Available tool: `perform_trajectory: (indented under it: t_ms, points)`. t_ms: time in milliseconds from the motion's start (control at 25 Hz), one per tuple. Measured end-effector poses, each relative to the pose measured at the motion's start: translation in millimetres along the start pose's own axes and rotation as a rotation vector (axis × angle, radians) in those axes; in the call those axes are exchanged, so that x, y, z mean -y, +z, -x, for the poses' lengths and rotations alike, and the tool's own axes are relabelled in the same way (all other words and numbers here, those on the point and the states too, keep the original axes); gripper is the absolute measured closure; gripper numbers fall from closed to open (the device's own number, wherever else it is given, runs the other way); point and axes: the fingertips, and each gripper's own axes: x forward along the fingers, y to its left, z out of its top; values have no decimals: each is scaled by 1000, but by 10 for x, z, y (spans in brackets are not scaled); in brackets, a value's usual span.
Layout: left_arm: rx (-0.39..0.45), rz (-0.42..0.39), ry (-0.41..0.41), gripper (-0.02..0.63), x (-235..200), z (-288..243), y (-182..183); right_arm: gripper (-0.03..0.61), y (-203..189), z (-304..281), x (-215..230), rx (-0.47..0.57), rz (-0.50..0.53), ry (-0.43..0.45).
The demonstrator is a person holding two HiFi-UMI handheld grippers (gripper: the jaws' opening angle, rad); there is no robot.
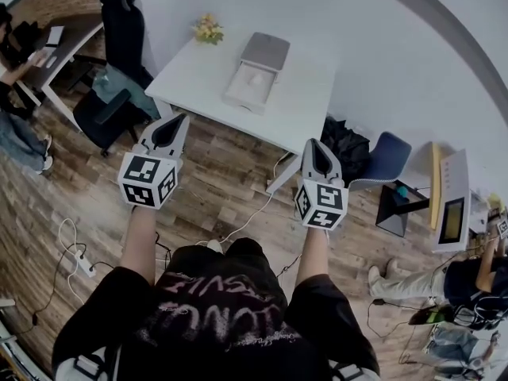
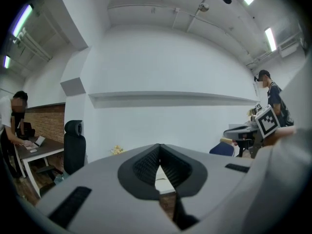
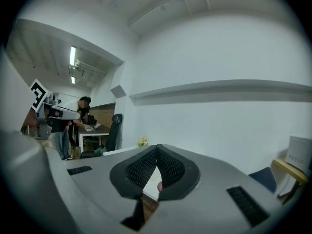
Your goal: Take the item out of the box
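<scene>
Sitting near the middle of the white table [image 1: 311, 94], the box [image 1: 242, 99] lies open, with its grey lid [image 1: 266, 51] folded back toward 12 o'clock. Inside its pale tray rests the item [image 1: 255, 78], a small whitish lump too small to make out in detail. A bunch of yellow flowers [image 1: 208, 28] stands on the table at about 10 o'clock from the box.

In the head view the item lies well apart from both grippers. It is at roughly 1 o'clock from the left gripper [image 1: 176, 124] and at about 11 o'clock from the right gripper [image 1: 314, 148]. Both grippers hang over the wooden floor [image 1: 214, 189], short of the table's near edge, and point toward the table.

In the left gripper view the ribbed fingers [image 2: 145, 165] are clenched, tips pressed together, and grasp nothing. Only a slice of table top and floor shows through the gap behind the tips. In the right gripper view the fingers [image 3: 141, 168] are likewise clenched tip to tip and empty, with the white table top showing behind them.
</scene>
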Motion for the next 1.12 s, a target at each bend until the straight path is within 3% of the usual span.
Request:
perform_trajectory:
  t_ms: [1120]
  points:
    - [-52, -70, -41, 612, -448, -1360, -100, 569, 15, -1365, 444, 17, -26, -5]
